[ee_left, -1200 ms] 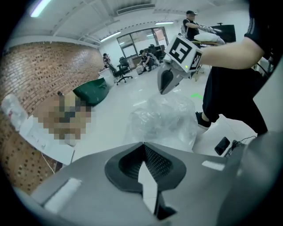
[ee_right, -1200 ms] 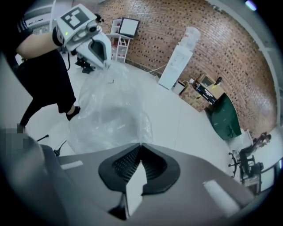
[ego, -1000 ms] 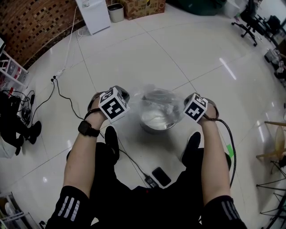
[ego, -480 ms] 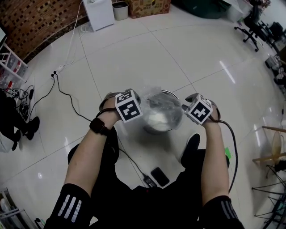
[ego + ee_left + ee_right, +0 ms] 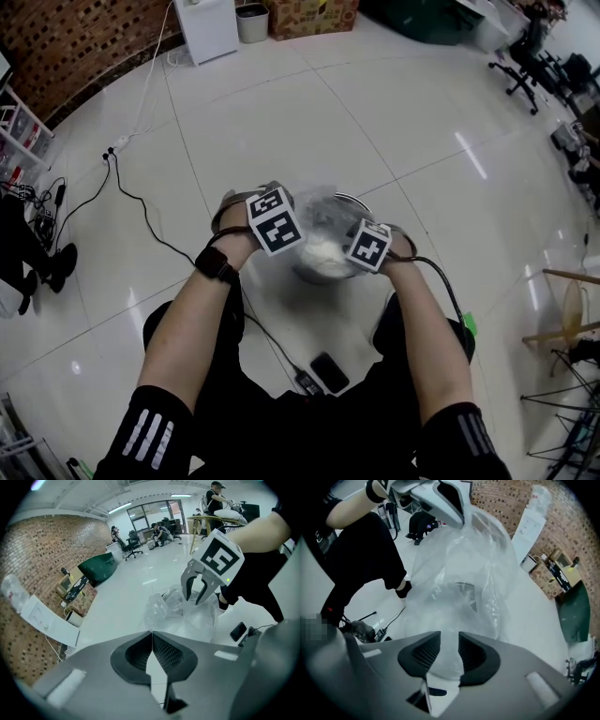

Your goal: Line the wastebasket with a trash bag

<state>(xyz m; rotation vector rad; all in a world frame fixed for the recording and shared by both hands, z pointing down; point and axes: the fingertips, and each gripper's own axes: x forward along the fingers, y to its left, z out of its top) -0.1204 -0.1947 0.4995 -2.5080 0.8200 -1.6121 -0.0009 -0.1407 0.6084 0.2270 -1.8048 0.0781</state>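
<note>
A round metal wastebasket stands on the white floor between the person's feet. A clear trash bag billows over and into it. My left gripper is shut on the bag's edge at the basket's left side, and in the right gripper view the film rises to that left gripper. My right gripper points steeply down over the basket's right part. Its jaws have just been opening and stand apart. Bag film lies loose between its pads. The left gripper view also shows the right gripper spread.
A black phone and a cable lie on the floor close to the person. The person's shoes flank the basket. A white cabinet, a small bin and a cardboard box stand far back; an office chair is at the right.
My right gripper has swung left and down onto the bag over the basket, and its jaws have opened. The left gripper has stayed at the basket's left side, still shut.
</note>
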